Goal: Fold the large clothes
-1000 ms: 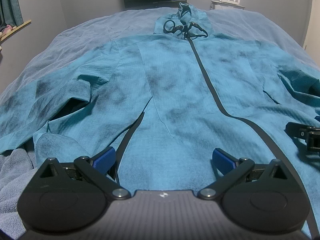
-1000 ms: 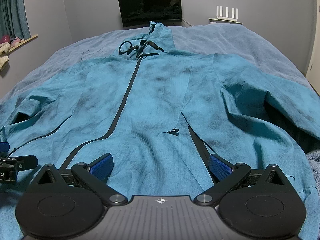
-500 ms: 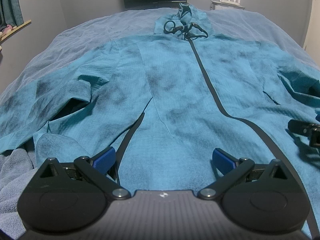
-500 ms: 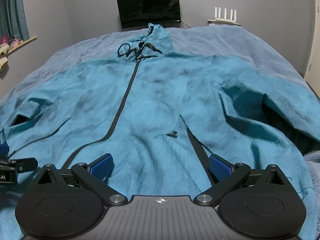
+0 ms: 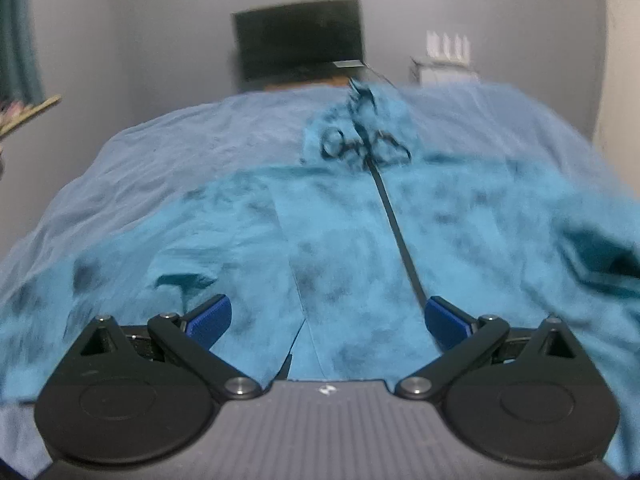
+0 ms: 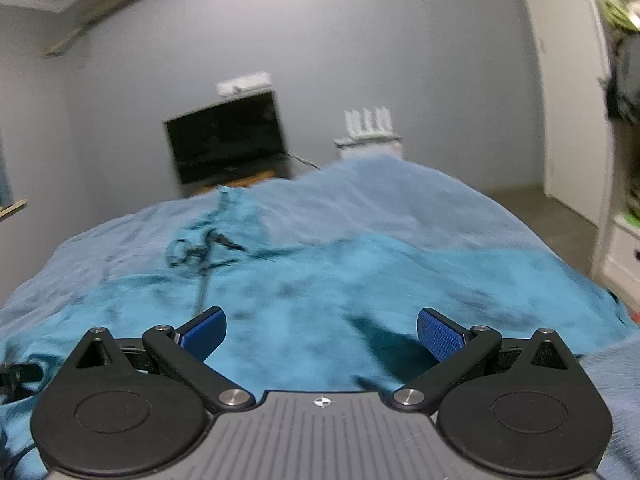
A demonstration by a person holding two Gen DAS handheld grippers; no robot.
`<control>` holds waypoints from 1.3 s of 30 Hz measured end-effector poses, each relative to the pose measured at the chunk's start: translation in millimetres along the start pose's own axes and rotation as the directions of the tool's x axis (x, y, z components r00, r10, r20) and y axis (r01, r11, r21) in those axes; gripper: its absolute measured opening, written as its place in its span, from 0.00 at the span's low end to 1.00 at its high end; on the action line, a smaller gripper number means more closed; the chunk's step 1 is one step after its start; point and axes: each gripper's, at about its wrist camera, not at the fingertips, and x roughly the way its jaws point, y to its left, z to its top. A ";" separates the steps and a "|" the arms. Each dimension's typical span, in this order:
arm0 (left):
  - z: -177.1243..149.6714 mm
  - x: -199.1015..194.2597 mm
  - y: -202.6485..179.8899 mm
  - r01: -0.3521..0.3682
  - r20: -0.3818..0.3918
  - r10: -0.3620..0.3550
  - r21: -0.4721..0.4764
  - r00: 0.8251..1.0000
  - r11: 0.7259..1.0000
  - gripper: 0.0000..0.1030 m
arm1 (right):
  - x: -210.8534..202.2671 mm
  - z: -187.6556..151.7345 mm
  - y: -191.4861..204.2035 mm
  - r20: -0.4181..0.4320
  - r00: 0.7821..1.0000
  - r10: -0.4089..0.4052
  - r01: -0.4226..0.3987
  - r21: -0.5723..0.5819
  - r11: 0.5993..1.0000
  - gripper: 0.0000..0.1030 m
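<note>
Left gripper (image 5: pixel 327 318): blue pads spread wide, nothing between them, poised over lower front of teal jacket (image 5: pixel 360 248); contact with fabric unclear. Right gripper (image 6: pixel 320 332): pads equally wide apart, empty, above jacket's right side. Jacket spread flat, front up, on blue bedcover (image 5: pixel 168 160); black zipper (image 5: pixel 394 224) runs up to hood (image 5: pixel 360 124) with looped drawcords. Both views motion-blurred.
</note>
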 end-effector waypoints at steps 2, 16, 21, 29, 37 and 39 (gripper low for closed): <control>-5.1 12.8 -5.9 -0.057 -0.019 0.057 0.020 0.998 0.998 1.00 | 11.4 4.7 -29.5 -0.066 0.997 -0.040 0.044 0.060 0.997 1.00; -40.2 58.8 0.1 0.030 -0.160 -0.041 -0.067 0.986 0.997 1.00 | 94.1 -27.6 -169.9 -0.288 0.946 -0.146 0.278 0.496 0.823 0.88; -39.7 64.2 -2.9 0.034 -0.177 -0.045 -0.066 0.983 0.997 1.00 | 119.4 -43.9 -164.3 -0.379 0.925 -0.031 0.251 0.549 0.797 0.82; -39.9 74.9 -4.2 0.037 -0.206 -0.050 -0.065 0.977 0.997 1.00 | 125.2 -41.5 -208.6 -0.250 0.951 -0.180 0.305 0.677 0.670 0.49; -42.7 83.7 5.9 0.034 -0.247 -0.066 -0.132 0.967 0.991 1.00 | 115.0 -20.3 -243.8 -0.116 0.905 -0.410 0.365 0.705 0.608 0.49; -42.2 84.6 5.9 0.042 -0.250 -0.074 -0.130 0.965 0.991 1.00 | 110.6 -16.4 -248.9 -0.085 0.899 -0.430 0.364 0.692 0.624 0.37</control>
